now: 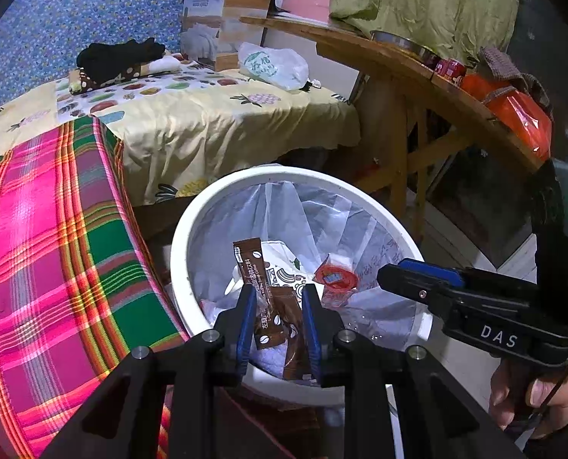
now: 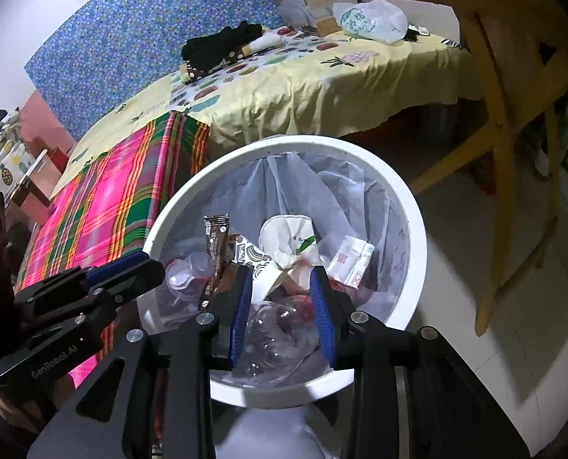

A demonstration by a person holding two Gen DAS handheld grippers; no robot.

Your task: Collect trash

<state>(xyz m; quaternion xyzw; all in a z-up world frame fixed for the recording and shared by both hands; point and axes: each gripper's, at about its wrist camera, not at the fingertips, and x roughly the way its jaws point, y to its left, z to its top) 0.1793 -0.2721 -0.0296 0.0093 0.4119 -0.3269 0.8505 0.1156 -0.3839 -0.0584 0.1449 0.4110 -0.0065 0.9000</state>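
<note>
A white round trash bin (image 1: 192, 229) with a clear plastic liner stands on the floor beside the bed; it also shows in the right wrist view (image 2: 414, 237). My left gripper (image 1: 278, 294) hovers over the bin's near rim, jaws apart, with brown coffee sachets (image 1: 270, 321) between the fingers; a grip is not clear. My right gripper (image 2: 282, 279) is open over the bin, above a crumpled clear plastic bottle (image 2: 276, 329). Inside lie a white paper wrapper (image 2: 287, 241), a red-and-white carton (image 2: 350, 262) and a brown sachet (image 2: 217, 244).
A bed with a pink-green plaid cloth (image 1: 54, 237) and yellow fruit-print sheet (image 1: 215, 114) stands left of the bin. A white plastic bag (image 1: 272, 65), black clothes (image 1: 119, 55) and a cardboard box (image 1: 222, 19) lie on it. A wooden table (image 1: 398, 65) stands at the right.
</note>
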